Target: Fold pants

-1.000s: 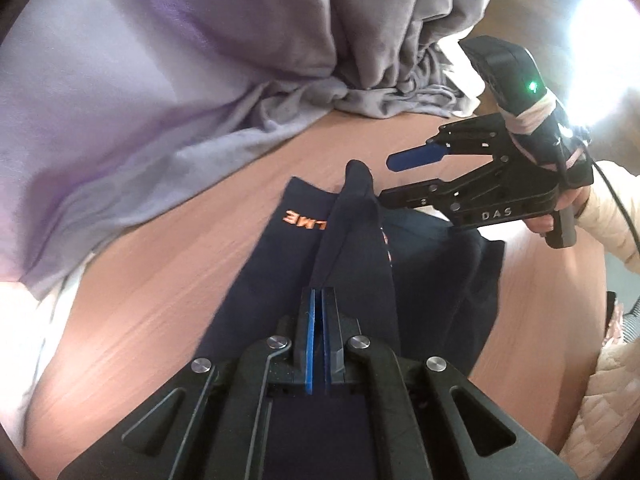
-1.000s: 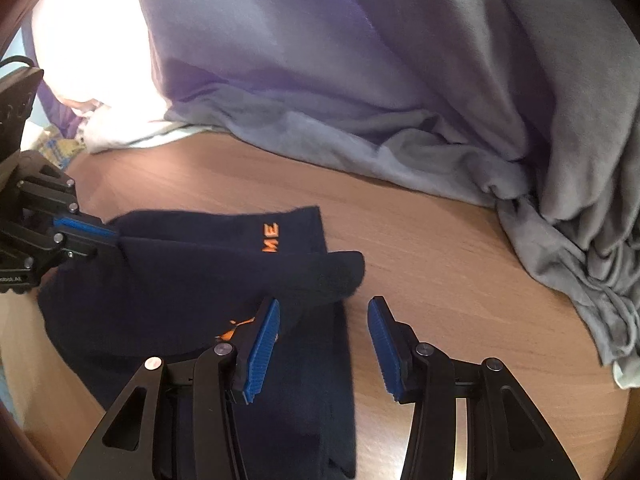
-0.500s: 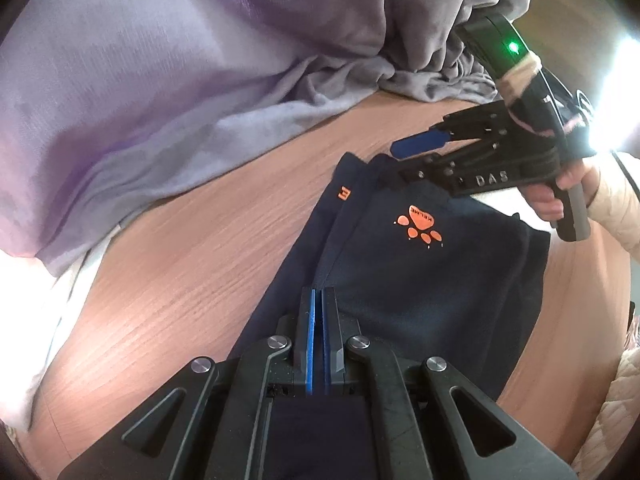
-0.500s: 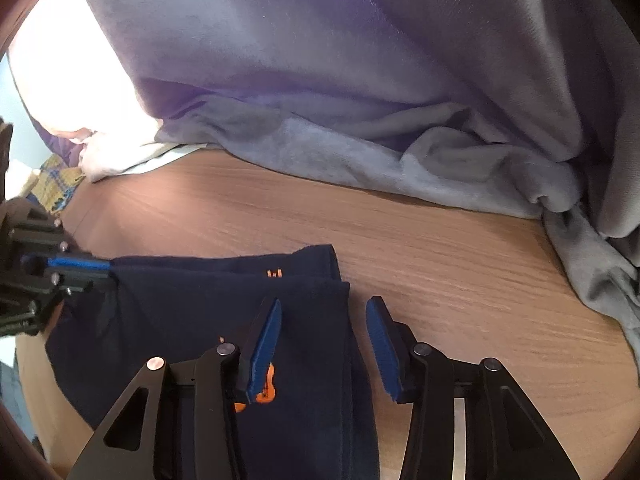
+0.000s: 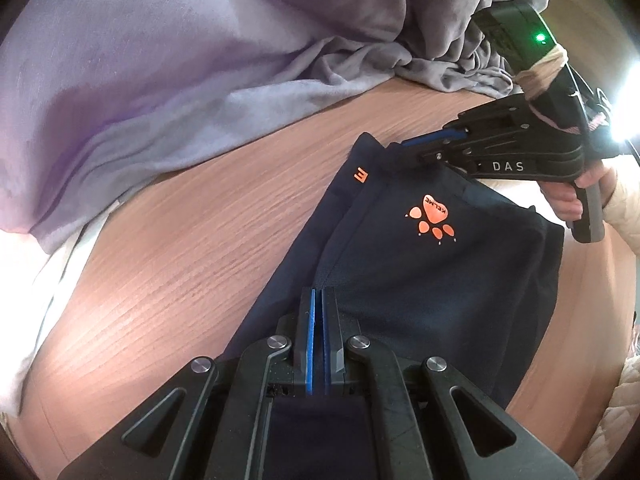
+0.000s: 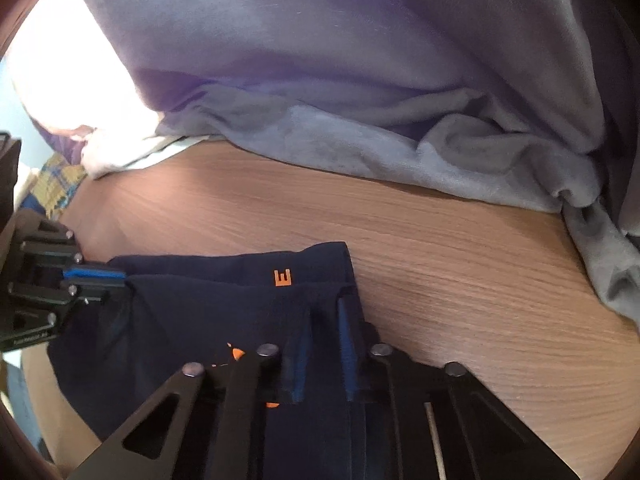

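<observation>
Wood-grain counter (image 5: 192, 240) backed by draped lavender-grey cloth (image 5: 168, 80) carries folded navy pants (image 5: 432, 272); left claw (image 5: 319, 304) clenched on their near edge, right claw (image 6: 324, 320) closing over their corner.

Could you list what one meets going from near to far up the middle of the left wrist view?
left gripper → navy pants with orange paw print → wooden table → grey cloth.
</observation>
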{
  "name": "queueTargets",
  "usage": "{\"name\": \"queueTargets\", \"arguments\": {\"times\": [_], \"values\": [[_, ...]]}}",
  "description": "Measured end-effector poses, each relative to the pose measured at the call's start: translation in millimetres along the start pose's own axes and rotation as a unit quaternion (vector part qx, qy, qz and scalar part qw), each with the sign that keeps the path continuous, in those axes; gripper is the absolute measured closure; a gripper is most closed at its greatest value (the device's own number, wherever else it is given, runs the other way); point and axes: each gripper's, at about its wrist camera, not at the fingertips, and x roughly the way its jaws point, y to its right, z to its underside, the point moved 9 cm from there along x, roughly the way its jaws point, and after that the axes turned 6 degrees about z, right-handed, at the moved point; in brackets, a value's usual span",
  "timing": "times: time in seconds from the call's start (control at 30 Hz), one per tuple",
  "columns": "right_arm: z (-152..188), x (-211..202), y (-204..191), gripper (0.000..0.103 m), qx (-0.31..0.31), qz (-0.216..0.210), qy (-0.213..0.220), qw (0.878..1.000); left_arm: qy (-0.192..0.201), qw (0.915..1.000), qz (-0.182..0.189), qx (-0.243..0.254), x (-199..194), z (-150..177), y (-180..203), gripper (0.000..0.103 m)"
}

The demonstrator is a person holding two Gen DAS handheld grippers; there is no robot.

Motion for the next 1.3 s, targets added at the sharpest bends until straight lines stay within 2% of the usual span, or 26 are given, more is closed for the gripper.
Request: {"name": "queueTargets", "arguments": {"times": [0.03,0.13,0.23,0.33,0.57,0.67,0.73,0.77,0.8,0.83,0.87,0.93,1.03,1.17,1.3], "values": [[-0.3,-1.4,-1.5,0.098,-0.003,0.000,0.002,1.000,0.003,1.0000,0.001,-0.003,-2.5,-0.3,0.4,0.098],[-4.7,-15.5,-4.1,0.098,-0.003,-0.002,0.022,1.000,0.017,0.9997,0.013,-0.015,-16.1,-4.0,3.5,0.098],[-17.2,-36.8,-4.6,0.098,-0.003,0.004,0.058,0.998,0.028,0.9996,-0.001,-0.009,-28.9,-10.5,2.2,0.098],[-34.5,-45.0,-2.0,0.098,-0.002,0.013,0.080,0.997,0.020,0.9995,-0.020,-0.014,-24.5,-14.5,-7.9,0.098],[-43.9,-13.6,5.4,0.098,0.008,0.019,0.051,0.998,-0.009,0.9985,-0.018,-0.051,4.1,-4.5,-29.9,0.097],[-38.8,-3.0,4.0,0.098,0.012,0.023,0.039,0.999,-0.011,0.9980,-0.021,-0.058,8.3,-0.5,-31.7,0.092],[-36.0,2.4,5.4,0.098,0.012,0.034,0.031,0.999,0.004,0.9977,-0.022,-0.063,2.6,-1.9,-32.0,0.079],[-34.7,2.6,5.3,0.098,0.014,0.036,0.029,0.999,0.014,0.9975,-0.026,-0.065,-2.8,-3.5,-31.7,0.066],[-34.3,3.2,6.6,0.097,0.020,0.037,0.028,0.999,0.025,0.9969,-0.035,-0.066,-10.6,-5.0,-31.5,0.057],[-33.8,3.9,8.4,0.093,0.024,0.041,0.023,0.999,0.034,0.9963,-0.043,-0.066,-18.2,-6.7,-31.4,0.057],[-33.4,3.9,9.6,0.084,0.027,0.050,0.020,0.998,0.045,0.9956,-0.050,-0.065,-27.2,-8.0,-30.3,0.056],[-35.7,1.1,14.4,0.072,0.036,0.076,0.024,0.996,0.070,0.9924,-0.077,-0.065,-49.8,-7.4,-28.3,0.051],[-41.6,-16.5,18.8,0.072,0.042,0.115,0.048,0.991,0.087,0.9885,-0.105,-0.065,-75.5,2.7,-25.7,0.050],[-43.7,-40.5,0.2,0.072,0.034,0.113,0.060,0.991,0.096,0.9848,-0.117,-0.085,-97.9,29.6,-29.3,0.050],[-42.5,-49.0,-30.9,0.072,-0.001,0.106,0.058,0.993,0.086,0.9826,-0.115,-0.118,-100.2,57.2,-38.9,0.050]]}}
